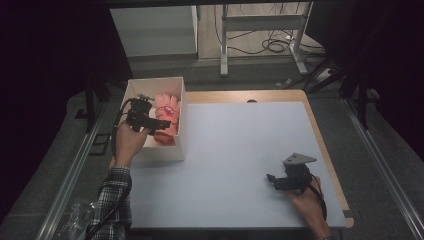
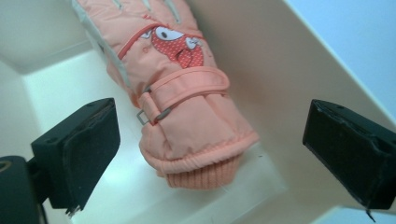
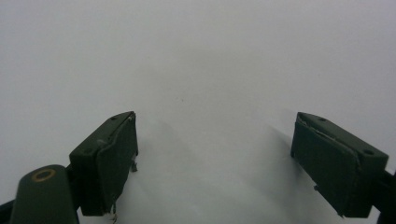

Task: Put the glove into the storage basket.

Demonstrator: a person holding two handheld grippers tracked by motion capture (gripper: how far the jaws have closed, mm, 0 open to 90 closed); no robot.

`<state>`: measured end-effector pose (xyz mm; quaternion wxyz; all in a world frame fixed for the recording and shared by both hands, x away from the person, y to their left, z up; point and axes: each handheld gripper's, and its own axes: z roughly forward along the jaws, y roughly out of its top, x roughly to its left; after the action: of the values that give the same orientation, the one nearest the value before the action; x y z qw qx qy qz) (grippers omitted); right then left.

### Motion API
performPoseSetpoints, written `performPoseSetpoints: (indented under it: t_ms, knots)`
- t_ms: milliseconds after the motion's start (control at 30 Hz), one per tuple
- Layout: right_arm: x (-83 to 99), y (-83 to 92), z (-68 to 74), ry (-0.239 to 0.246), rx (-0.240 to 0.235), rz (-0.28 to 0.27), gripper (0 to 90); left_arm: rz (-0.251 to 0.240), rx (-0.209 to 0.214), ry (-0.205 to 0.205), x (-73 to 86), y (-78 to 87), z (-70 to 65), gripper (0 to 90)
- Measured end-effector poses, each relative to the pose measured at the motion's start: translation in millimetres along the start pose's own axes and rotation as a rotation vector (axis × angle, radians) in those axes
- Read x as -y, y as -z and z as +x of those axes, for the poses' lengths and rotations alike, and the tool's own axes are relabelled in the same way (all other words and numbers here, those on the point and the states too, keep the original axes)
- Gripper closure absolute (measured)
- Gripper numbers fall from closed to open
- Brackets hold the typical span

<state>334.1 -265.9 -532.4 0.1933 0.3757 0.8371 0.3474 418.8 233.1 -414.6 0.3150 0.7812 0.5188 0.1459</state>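
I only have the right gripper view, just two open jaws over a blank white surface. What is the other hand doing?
Observer: The left gripper is over a white box at the table's far left, above a pink glove.
Operator: Has it gripped the glove?
Observer: No. In the left gripper view the jaws stand wide open on either side of the knitted cuff, apart from it.
Operator: Where is my gripper relative to that box?
Observer: The right gripper is low over the table's near right part, well away from the box, jaws pointing left.
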Motion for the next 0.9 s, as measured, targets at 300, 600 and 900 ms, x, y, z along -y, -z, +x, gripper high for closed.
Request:
performPoseSetpoints:
  t_ms: [300,600,900]
  knots:
    - [0.0,0.0,0.0,0.001,0.001,0.000,15.0,-0.035,0.023,-0.037,3.9,13.1,-11.0,4.5]
    - [0.0,0.0,0.1,0.000,0.001,0.000,15.0,-0.076,0.067,-0.088,3.8,24.5,-33.2,4.5]
    - [-0.1,0.0,0.4,0.002,0.002,-0.001,14.9,-0.097,0.121,-0.156,1.9,26.9,-63.8,4.3]
